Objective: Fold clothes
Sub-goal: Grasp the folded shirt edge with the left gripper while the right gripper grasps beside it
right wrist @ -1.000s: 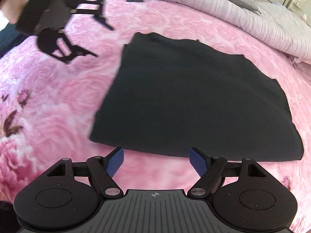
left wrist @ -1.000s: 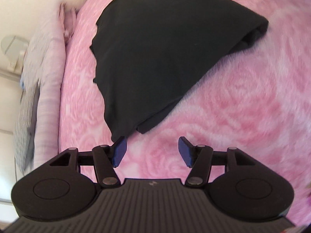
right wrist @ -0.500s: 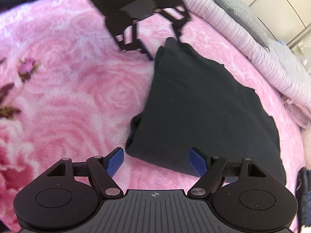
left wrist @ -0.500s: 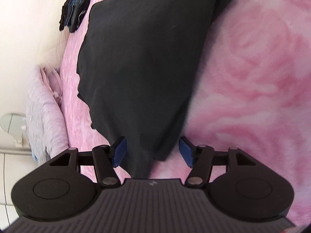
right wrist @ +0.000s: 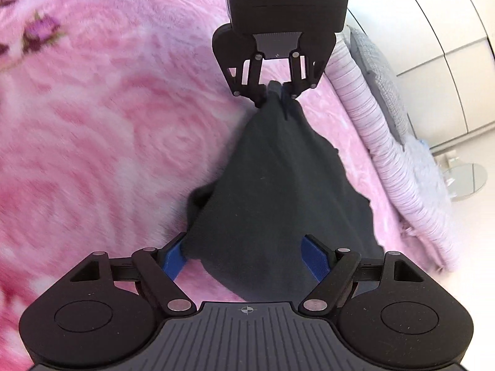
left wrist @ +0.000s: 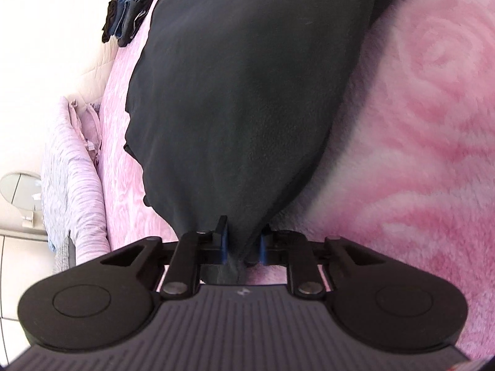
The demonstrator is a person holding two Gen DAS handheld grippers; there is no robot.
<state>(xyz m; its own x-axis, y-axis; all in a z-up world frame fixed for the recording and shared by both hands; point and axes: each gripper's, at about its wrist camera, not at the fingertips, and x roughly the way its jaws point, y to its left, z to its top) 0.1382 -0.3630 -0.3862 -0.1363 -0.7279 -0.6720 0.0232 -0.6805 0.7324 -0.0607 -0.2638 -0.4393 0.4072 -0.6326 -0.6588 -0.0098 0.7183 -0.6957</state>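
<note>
Left tool: jaws closing in on a corner of the black garment; the blue pads already pinch the bunched cloth at 6 o'clock of the left wrist view.
Left tool, seen from across: in the right wrist view it sits at 12 o'clock, tilted down at the bed, cloth gathered into a peak between its fingers.
Right tool: jaws standing wide apart, blue pads on either side of the near corner of the garment; the cloth lies in the gap, not pressed.
Right tool pose: angled down over the bed, fingers straddling the corner at 6 o'clock of its own view.
Black garment: spread flat on the pink rose blanket, stretching from one tool to the other, narrowing to a point at each.
Blanket: fluffy pink, covers the bed under everything.
Striped bedding: lilac roll along the bed's edge, at 3 o'clock in the right wrist view, 9 o'clock in the left.
Folded pile: dark and blue clothes at 11 o'clock of the left wrist view, well apart from the garment's edge.
Round stand: beside the bed at 3 o'clock, on the floor.
</note>
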